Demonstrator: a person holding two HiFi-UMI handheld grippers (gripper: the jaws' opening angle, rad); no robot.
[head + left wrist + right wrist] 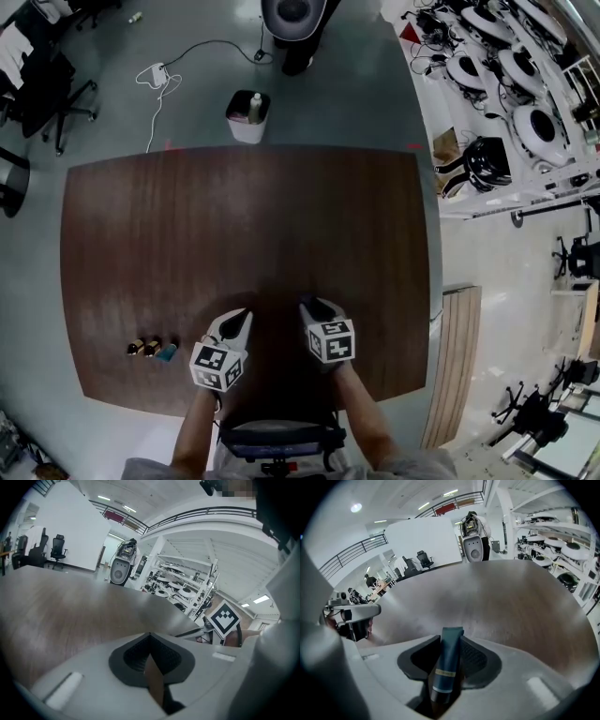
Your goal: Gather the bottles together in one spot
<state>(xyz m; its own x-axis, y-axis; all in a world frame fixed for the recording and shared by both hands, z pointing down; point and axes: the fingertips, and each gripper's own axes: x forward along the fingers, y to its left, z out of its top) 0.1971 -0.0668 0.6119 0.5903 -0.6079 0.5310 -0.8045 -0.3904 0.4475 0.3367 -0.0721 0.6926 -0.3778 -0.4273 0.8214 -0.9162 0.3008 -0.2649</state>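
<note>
Over a brown table (234, 234), the right gripper (317, 305) clamps a dark teal tube (446, 663) while the left gripper (242, 319), jaws closed and empty, sits near three small bottles (152, 349).

The desk (244, 225) is dark brown wood grain. The tube (446, 663) is dark teal with a pale band. The left gripper (238, 319) and right gripper (314, 306) are pale grey.

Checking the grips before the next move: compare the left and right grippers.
The left gripper has its jaws meeting tip to tip; the right gripper has its jaws apart. The left gripper holds nothing; the right gripper clamps a blue tube. Both sit side by side over the table.
</note>
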